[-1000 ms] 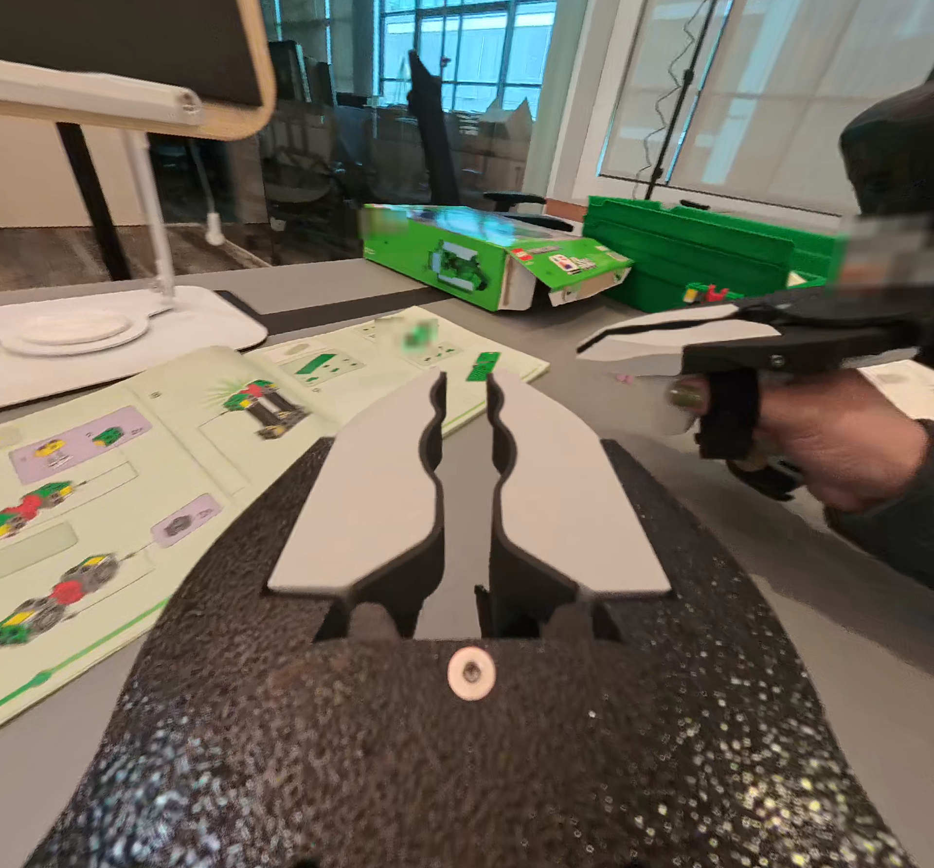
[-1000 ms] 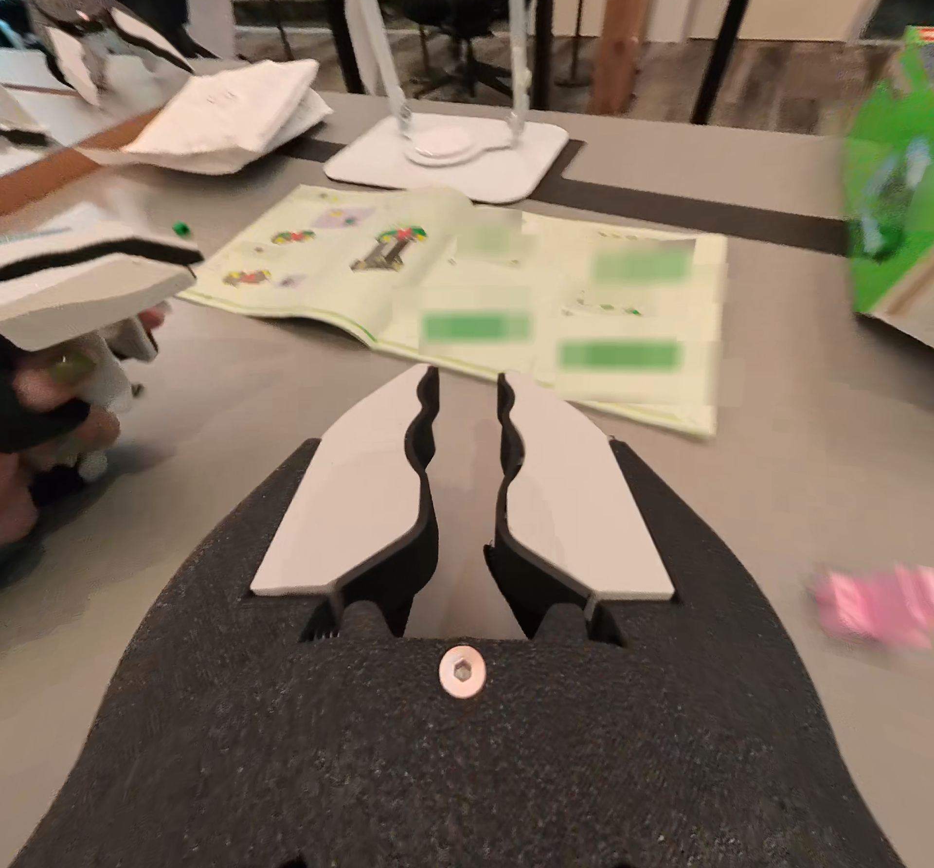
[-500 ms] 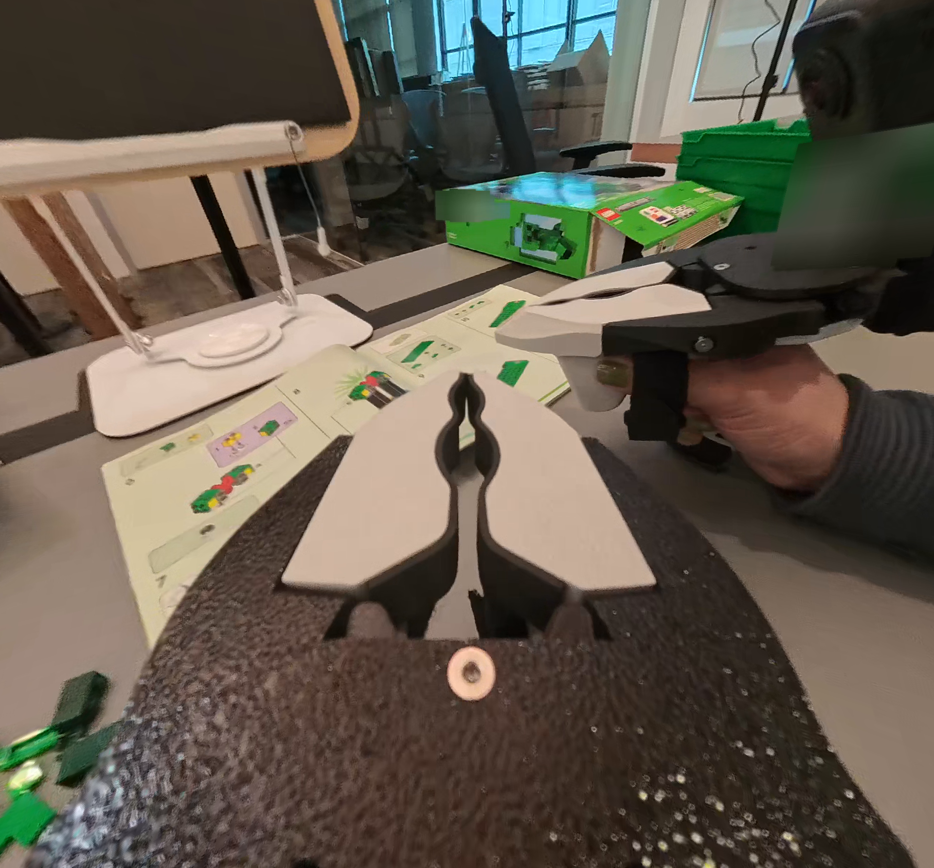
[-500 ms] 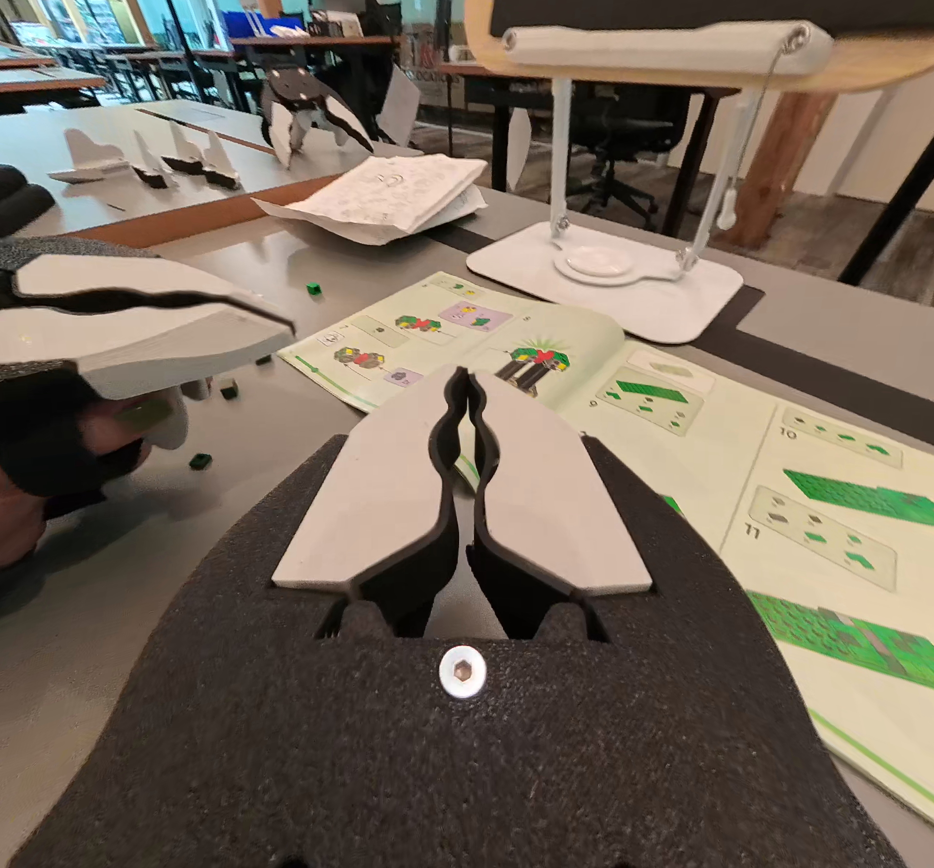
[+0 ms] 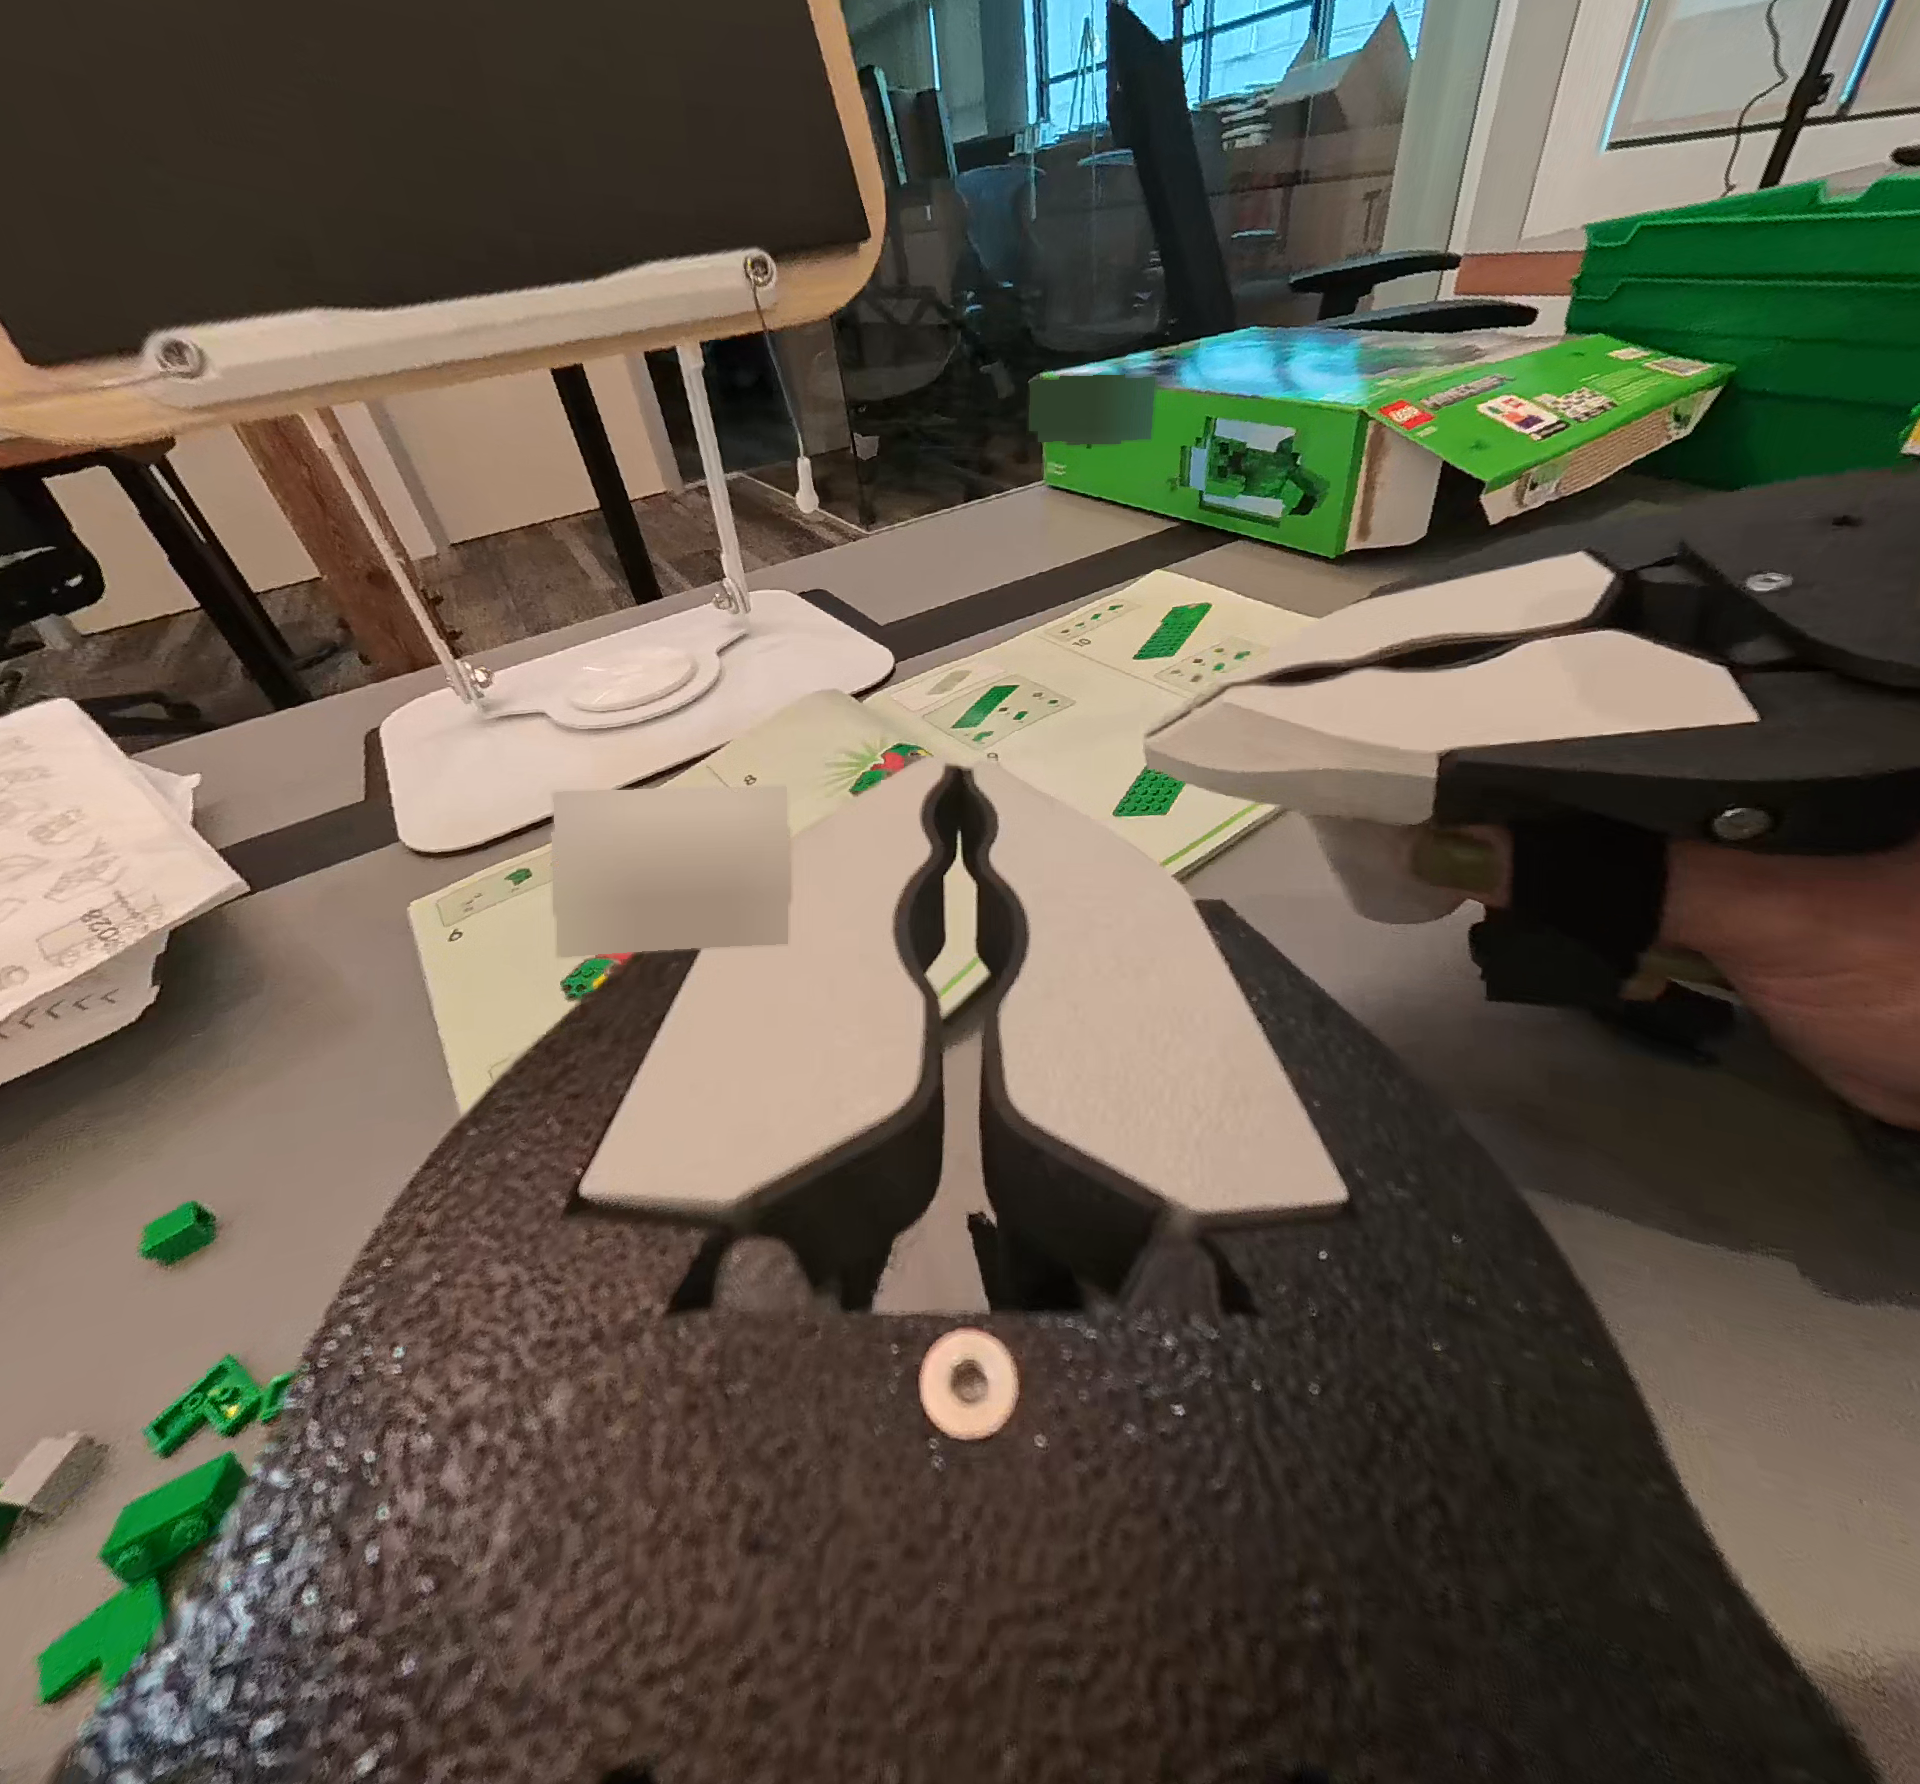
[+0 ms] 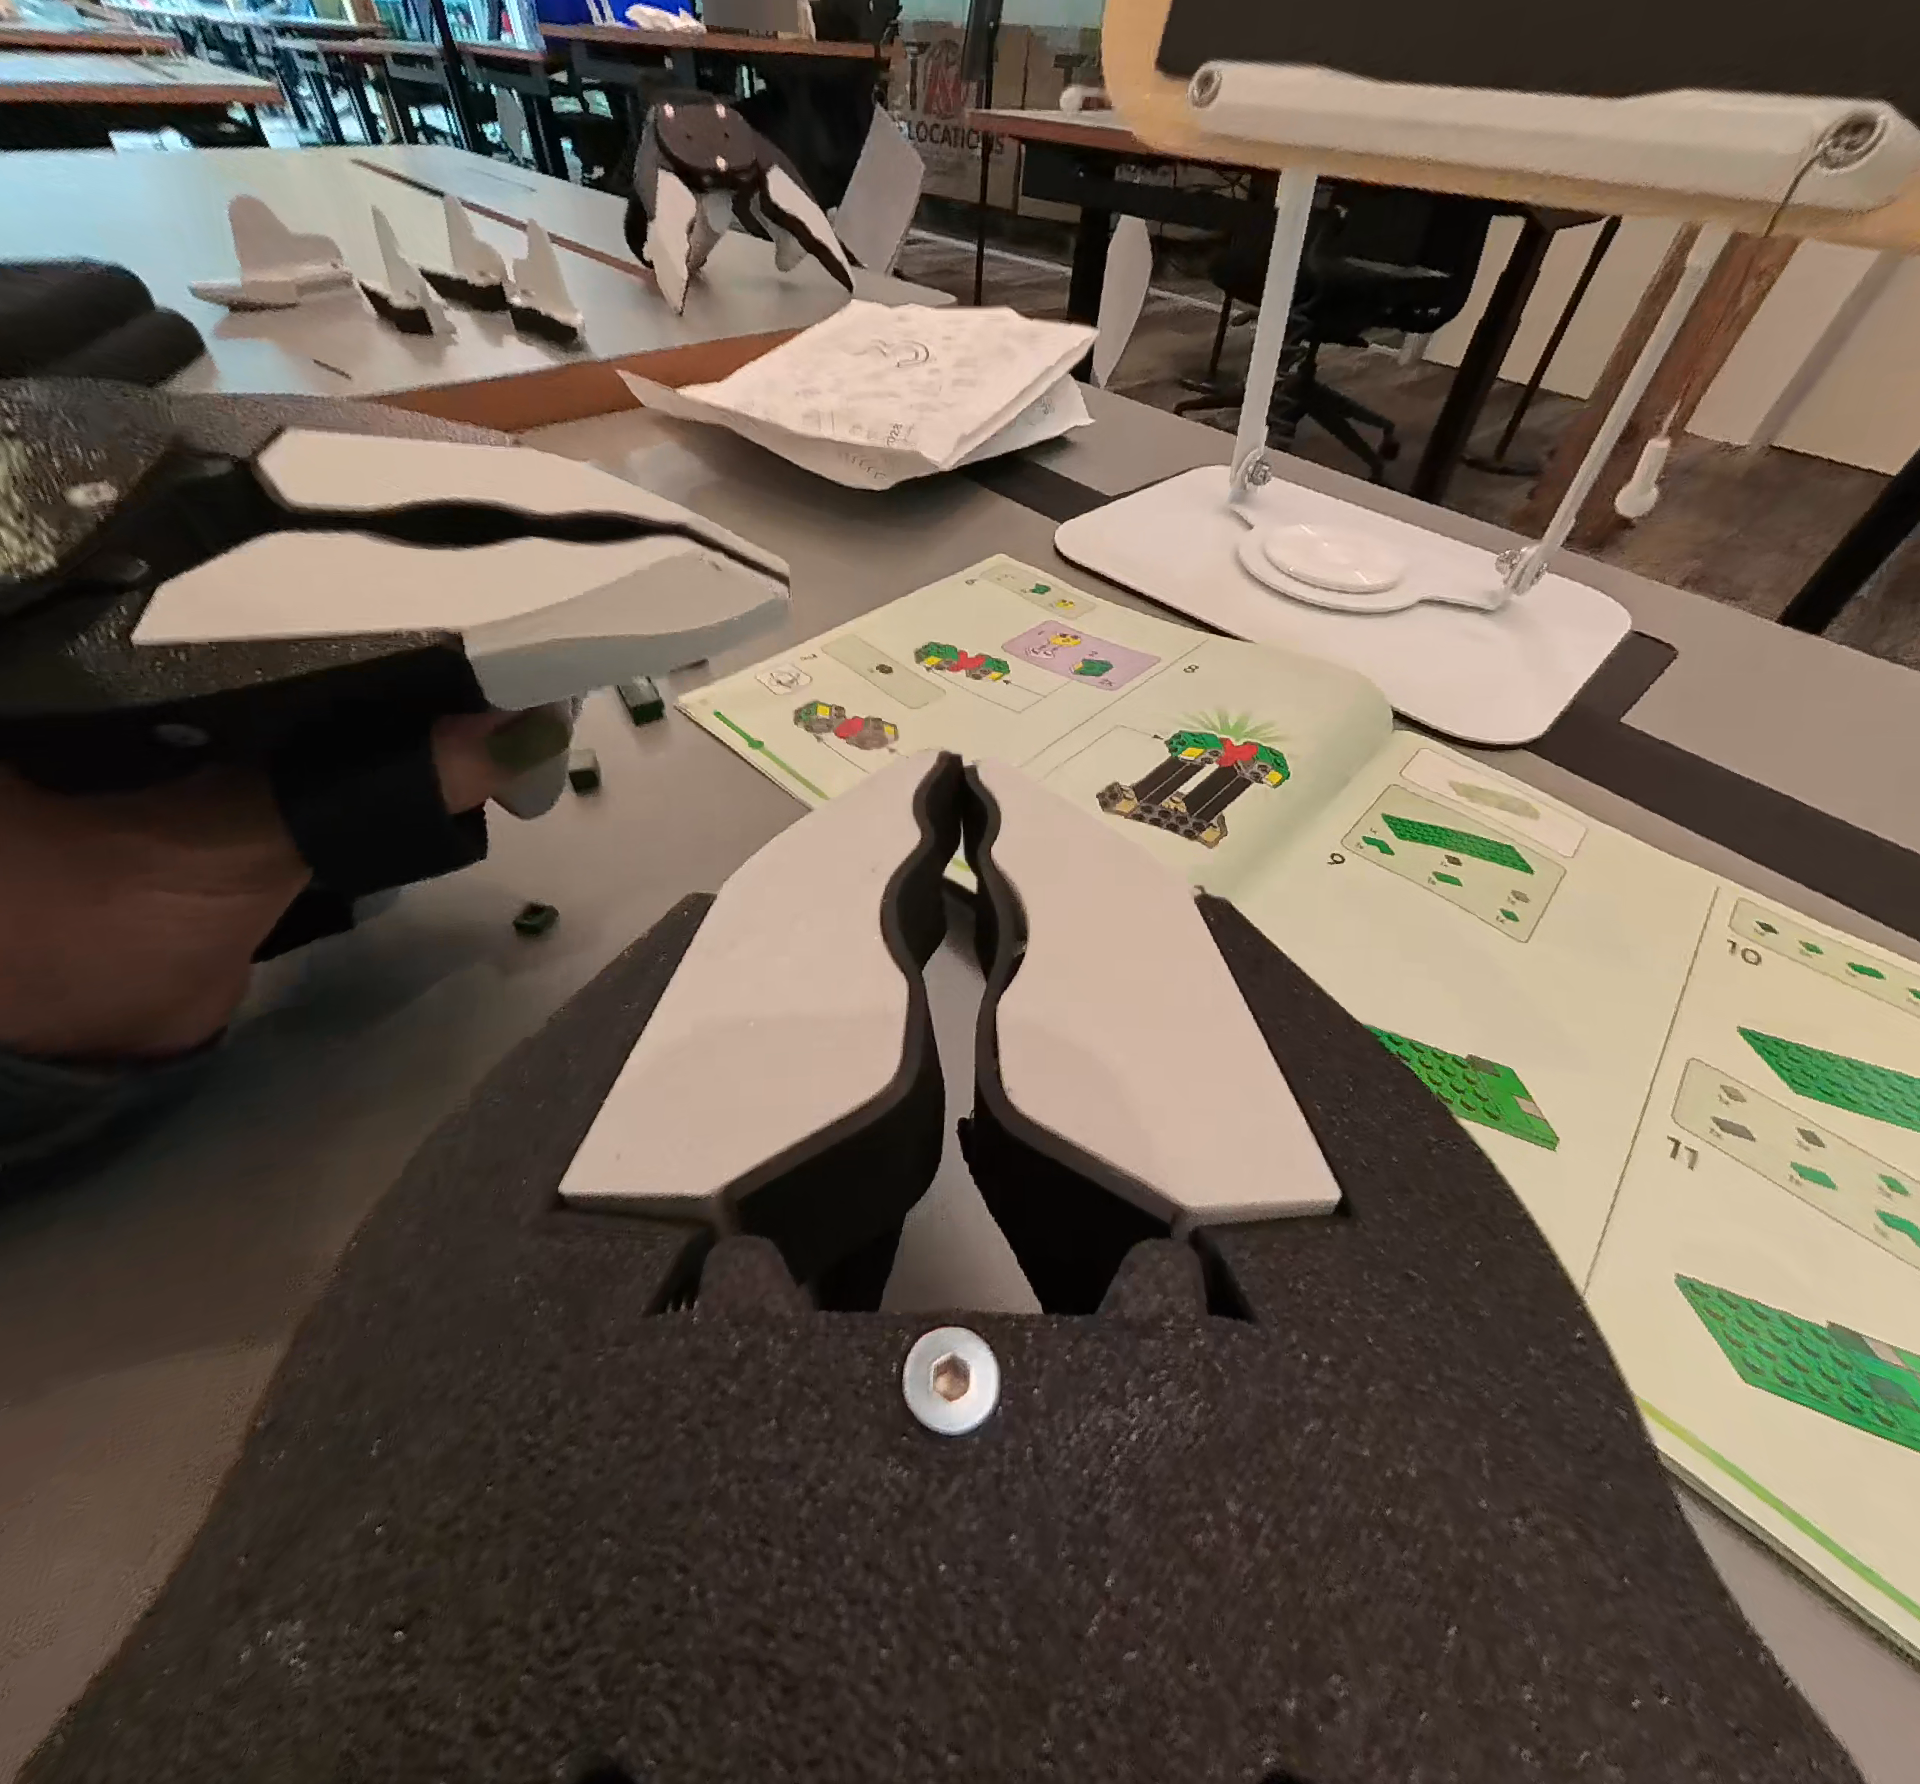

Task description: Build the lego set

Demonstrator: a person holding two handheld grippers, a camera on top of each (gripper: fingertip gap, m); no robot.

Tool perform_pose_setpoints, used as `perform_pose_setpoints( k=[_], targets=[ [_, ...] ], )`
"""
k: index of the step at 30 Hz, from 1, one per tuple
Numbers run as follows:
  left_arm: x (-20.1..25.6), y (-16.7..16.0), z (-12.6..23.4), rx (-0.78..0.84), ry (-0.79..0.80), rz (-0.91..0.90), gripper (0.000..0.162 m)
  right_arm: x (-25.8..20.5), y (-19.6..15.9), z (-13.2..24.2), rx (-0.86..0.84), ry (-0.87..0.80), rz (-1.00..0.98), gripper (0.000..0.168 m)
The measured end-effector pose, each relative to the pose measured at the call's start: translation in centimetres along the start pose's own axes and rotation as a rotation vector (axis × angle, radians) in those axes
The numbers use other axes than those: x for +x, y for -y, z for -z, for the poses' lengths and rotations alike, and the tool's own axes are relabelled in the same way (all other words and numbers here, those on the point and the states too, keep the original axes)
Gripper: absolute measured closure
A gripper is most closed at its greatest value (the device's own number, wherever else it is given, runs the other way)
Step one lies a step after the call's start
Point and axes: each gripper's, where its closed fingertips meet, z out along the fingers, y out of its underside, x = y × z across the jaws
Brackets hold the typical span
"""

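My left gripper (image 5: pixel 961 784) is shut and empty, held above the open instruction booklet (image 5: pixel 1049 695) on the grey table. My right gripper (image 6: pixel 961 773) is also shut and empty over the same booklet (image 6: pixel 1351 861). Each gripper shows in the other's view: the right one (image 5: pixel 1174 732) at the right, the left one (image 6: pixel 764 581) at the left, both shut. Several loose green bricks (image 5: pixel 171 1526) lie at the lower left of the left wrist view. A few small dark pieces (image 6: pixel 535 919) lie on the table under the left gripper.
A white stand base (image 5: pixel 634 695) holding a dark board (image 5: pixel 416 72) sits behind the booklet. The green set box (image 5: pixel 1351 446) and green crates (image 5: pixel 1766 332) stand at the far right. A crumpled white paper bag (image 6: pixel 883 384) lies at the far left. The grippers' ends are close to 5 cm from one another.
Both grippers closed from slightly open to shut one second ago. Both views swung left, bringing the stand, paper bag and loose green bricks into view.
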Motion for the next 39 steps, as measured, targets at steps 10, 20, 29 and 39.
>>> perform_pose_setpoints(
  k=[10,20,29,39],
  targets=[
    [-1.3,2.0,3.3,0.067,0.029,0.002,0.162,-2.2,2.5,0.6,0.119,-0.034,0.009,0.168],
    [-16.1,-6.6,21.6,-0.488,0.515,0.093,0.104,-7.2,2.1,-1.8,0.160,0.084,0.100,0.168],
    [-16.4,-12.7,21.5,-0.823,0.430,0.221,0.109,-7.4,2.0,-1.4,0.167,0.156,0.013,0.168],
    [-16.9,-13.1,21.2,-0.875,0.442,0.358,0.130,-7.2,2.4,-1.1,0.190,0.191,-0.055,0.168]
  ],
)
